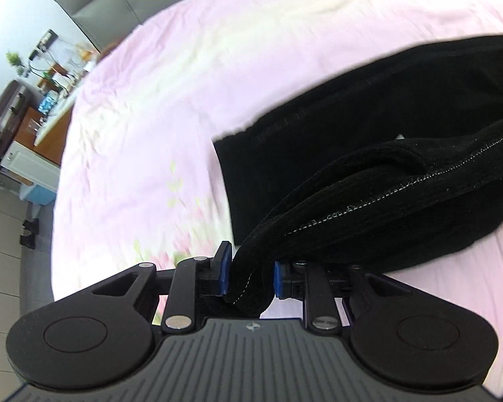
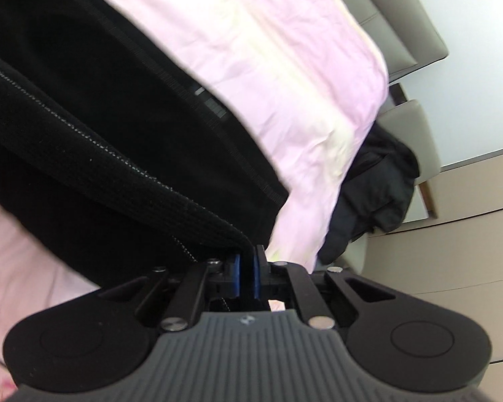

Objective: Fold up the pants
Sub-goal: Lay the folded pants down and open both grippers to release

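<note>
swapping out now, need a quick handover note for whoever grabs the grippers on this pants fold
Left gripper: shut on the pants, pinching a bunched seamed edge.
Right gripper: shut on the pants' other end, same seamed edge.
Pants: black, partly flat on the pink bed, with the held edge lifted above that layer.
Done: both ends gripped and raised.
Left: probably carry the edge over, lay it down, release, smooth.

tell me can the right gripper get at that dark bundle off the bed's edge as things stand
Probably not: the right gripper is shut on the pants, so it would need to let go before reaching the dark bundle.
</note>
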Available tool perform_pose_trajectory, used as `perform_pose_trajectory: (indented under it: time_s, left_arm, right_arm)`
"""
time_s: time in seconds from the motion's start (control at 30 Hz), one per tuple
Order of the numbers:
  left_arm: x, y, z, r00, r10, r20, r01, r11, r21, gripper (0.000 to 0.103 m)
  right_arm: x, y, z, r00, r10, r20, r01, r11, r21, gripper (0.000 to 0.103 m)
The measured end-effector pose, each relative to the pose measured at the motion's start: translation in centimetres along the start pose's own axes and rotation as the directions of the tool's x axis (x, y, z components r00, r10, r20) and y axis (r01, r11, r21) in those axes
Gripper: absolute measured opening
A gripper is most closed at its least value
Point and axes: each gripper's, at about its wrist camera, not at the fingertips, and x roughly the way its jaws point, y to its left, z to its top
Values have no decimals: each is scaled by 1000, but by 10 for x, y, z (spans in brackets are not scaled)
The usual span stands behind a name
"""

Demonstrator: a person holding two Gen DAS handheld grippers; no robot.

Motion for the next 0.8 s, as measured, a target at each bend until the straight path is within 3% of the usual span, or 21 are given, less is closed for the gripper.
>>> perform_pose_trajectory:
  time_s: [0.2,0.33,0.6,0.7,0.8]
  left_arm:
    - [39,-3,72,998,67,8,-67,998,-18,27]
    - [80,-15,104,995,99,-25,-100,995,-8,27]
    - [142,-29,114,989,111,-94,-111,994,7,27]
    - [143,-34,115,987,125,-98,-121,992,39,26]
    - [130,-27,124,991,119,-67,-117,993,34,25]
  right_arm:
    - [64,-8,66,998,-51,-34,51,999,4,0]
    - [115,-1,101,996,-53,-67,54,998,11,0]
    - [193,36,131,990,-23,-136,17,999,-46,0]
    - [202,44,133,990,-17,-141,6,997,-78,0]
    - [194,27,133,992,6,-129,-13,999,-50,0]
